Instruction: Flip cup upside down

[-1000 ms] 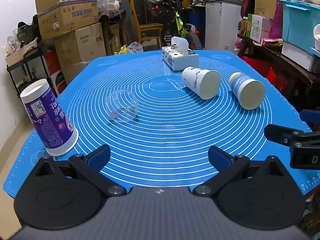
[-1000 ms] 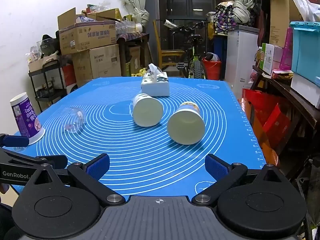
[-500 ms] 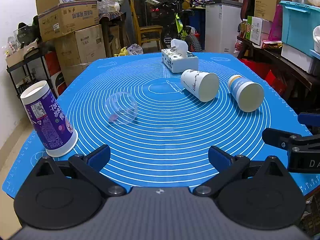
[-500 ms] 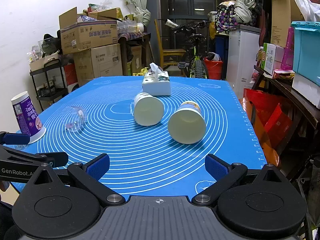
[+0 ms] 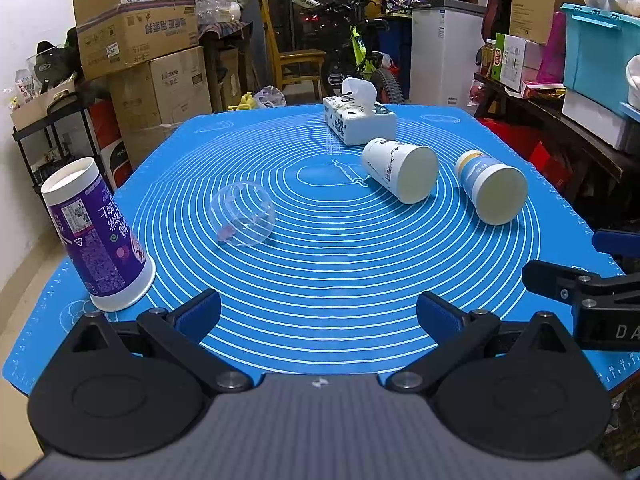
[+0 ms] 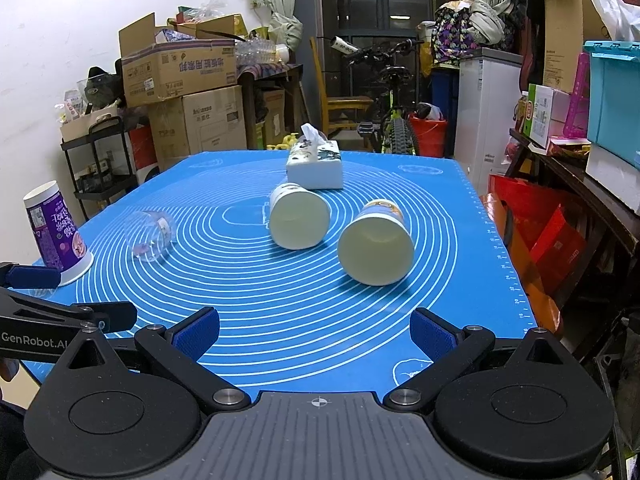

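We hold the left claw (image 5: pixel 319 312) low over the near edge of the desk (image 5: pixel 340 280), its blue-padded fingers (image 5: pixel 199 314) wide apart with nothing between them. The right claw (image 6: pixel 314 330) hangs over the same near edge, further right, its fingers likewise spread and empty. On the blue ringed mat four cups lie well apart from both claws: a purple paper cup (image 5: pixel 94 236) stands upside down, rim on the mat, at the near left corner; a clear plastic cup (image 5: pixel 243 214) lies on its side left of the middle. A white paper cup (image 5: pixel 400 170) and a blue-and-white paper cup (image 5: pixel 490 186) lie on their sides toward the right edge, near each other — mouths facing us. A tissue box (image 5: pixel 358 120) sits just behind the white cup, toward the far edge
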